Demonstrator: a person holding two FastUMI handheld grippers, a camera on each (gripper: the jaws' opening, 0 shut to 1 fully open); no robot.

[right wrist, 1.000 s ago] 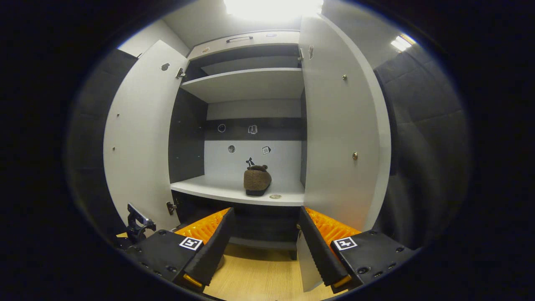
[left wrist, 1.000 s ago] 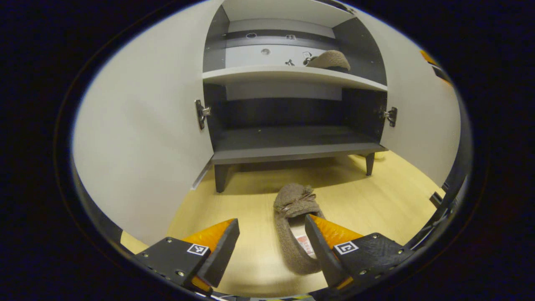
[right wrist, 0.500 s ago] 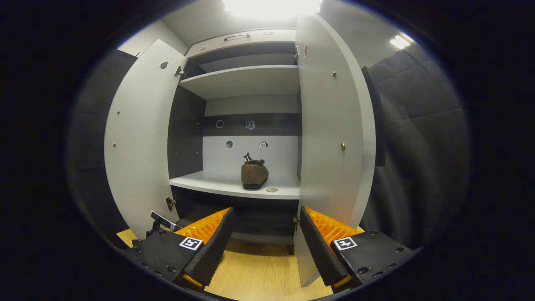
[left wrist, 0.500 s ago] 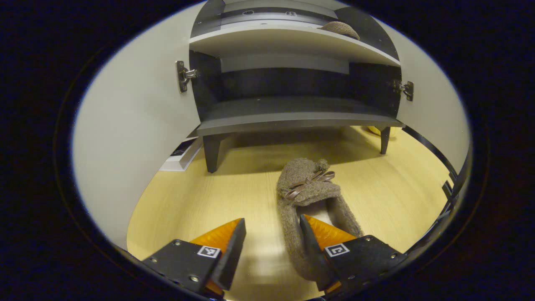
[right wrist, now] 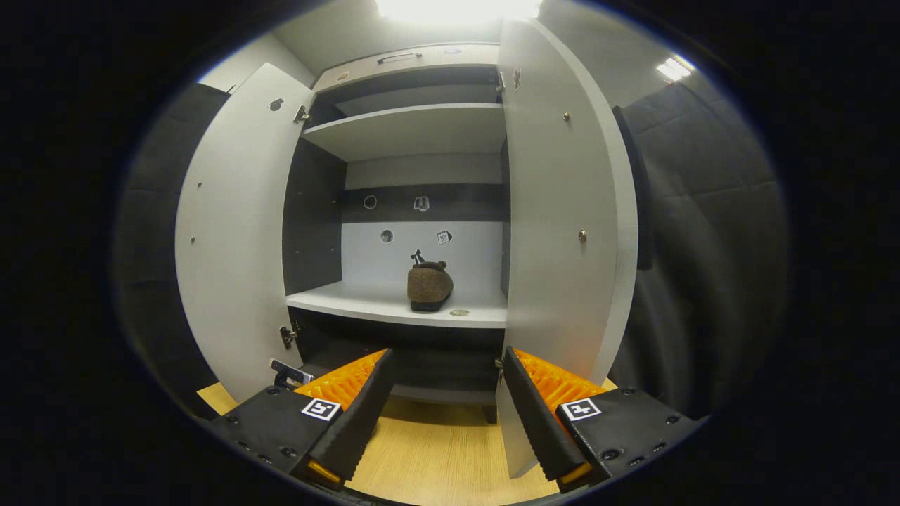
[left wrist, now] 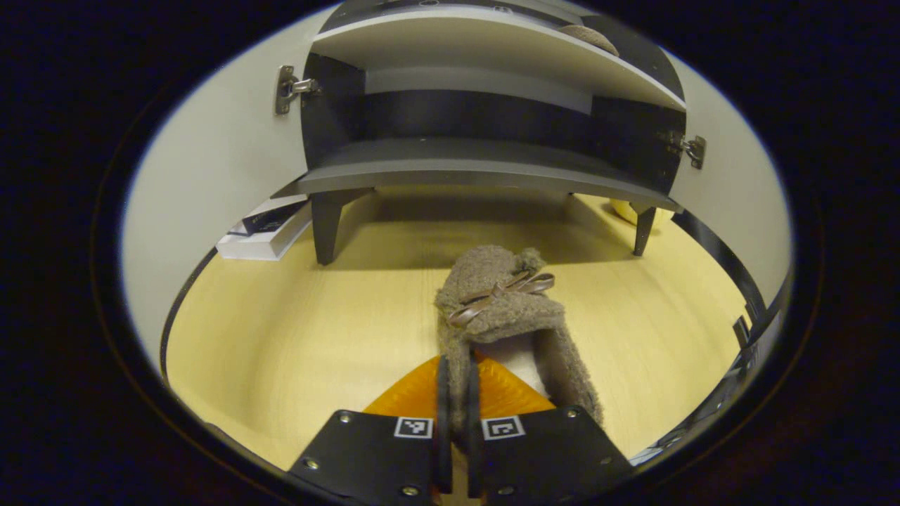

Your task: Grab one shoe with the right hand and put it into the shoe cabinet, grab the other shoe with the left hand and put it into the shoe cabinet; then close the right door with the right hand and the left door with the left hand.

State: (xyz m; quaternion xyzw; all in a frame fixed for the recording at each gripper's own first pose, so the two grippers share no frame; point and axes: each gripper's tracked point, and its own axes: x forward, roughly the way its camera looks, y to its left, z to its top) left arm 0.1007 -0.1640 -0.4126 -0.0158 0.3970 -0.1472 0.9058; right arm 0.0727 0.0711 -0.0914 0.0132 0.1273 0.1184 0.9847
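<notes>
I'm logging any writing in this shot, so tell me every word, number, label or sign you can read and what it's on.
None can be read.
Square black-and-white marker on the left gripper: a pattern, no words.
Same kind of marker on the right gripper: a pattern only.
Small stickers on the cabinet's back wall: too small to read.
Dark-topped white box on the floor beside the cabinet leg: print too blurred.

Fuzzy woollen shoe (left wrist: 503,309), smooth wood-grain floor (left wrist: 295,337)
</notes>
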